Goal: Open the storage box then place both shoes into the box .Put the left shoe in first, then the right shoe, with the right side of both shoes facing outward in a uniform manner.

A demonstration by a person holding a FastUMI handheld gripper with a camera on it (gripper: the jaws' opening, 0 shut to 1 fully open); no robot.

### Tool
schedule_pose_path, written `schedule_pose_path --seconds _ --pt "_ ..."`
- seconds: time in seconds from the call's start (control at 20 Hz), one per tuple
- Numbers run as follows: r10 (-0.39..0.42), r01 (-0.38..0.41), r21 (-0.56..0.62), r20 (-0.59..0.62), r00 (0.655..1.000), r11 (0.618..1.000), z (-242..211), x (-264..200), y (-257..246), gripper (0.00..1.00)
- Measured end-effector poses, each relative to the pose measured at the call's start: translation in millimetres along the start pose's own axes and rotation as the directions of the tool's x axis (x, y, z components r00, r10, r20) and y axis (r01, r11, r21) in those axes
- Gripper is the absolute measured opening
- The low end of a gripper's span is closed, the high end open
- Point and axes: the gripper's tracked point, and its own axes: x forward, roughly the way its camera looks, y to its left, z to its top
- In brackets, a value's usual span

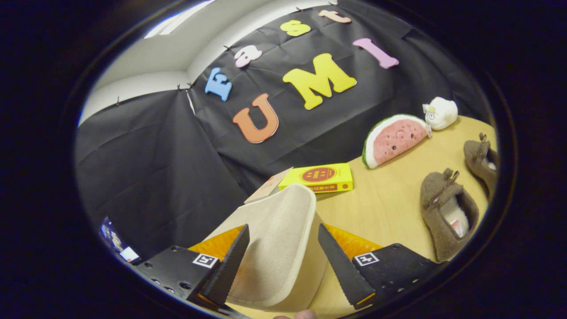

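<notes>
The storage box has an orange body (354,244) and a beige fabric lid (283,257). The lid is lifted and stands up between my fingers, its rounded top edge reaching beyond them. My gripper (282,227) is open, and its black fingers (230,261) flank the lid's two side edges; I cannot tell whether they touch it. Two brown fuzzy shoes lie on the wooden table to the right of the box. The nearer shoe (447,217) shows its pale lining, and the farther shoe (480,159) lies beyond it.
A yellow book (321,177) lies just beyond the lid, with a tan card (268,186) next to it. A watermelon plush (394,139) and a white plush (440,113) sit by the wall. A small screen (117,243) glows at the lower left.
</notes>
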Motion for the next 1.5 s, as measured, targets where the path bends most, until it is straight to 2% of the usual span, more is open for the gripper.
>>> schedule_pose_path --seconds 0.3,0.4,0.45,0.5,0.65,0.7,0.8,0.9,1.25,1.5 --pt "0.064 -0.044 0.182 -0.105 0.992 0.982 -19 6 5 0.95" --pt "0.086 -0.061 0.224 -0.106 0.991 0.973 -15 9 11 0.94" --pt "0.088 -0.061 0.236 -0.105 0.991 0.97 -12 2 13 0.79" --pt "0.098 -0.071 0.247 -0.097 0.99 0.966 -7 2 15 0.78" --pt "0.089 -0.077 0.249 -0.035 0.995 0.965 13 -7 17 0.62" --pt "0.045 -0.041 0.25 -0.013 0.999 0.967 21 -8 12 0.45" --pt "0.078 -0.067 0.212 -0.042 0.996 0.975 15 -11 25 0.13" --pt "0.076 -0.066 0.204 -0.044 0.996 0.977 20 -16 26 0.05" --pt "0.144 -0.143 0.064 -0.005 0.99 0.988 67 -26 93 0.04" --pt "0.185 -0.187 -0.029 -0.06 0.981 0.982 84 -4 167 0.04"
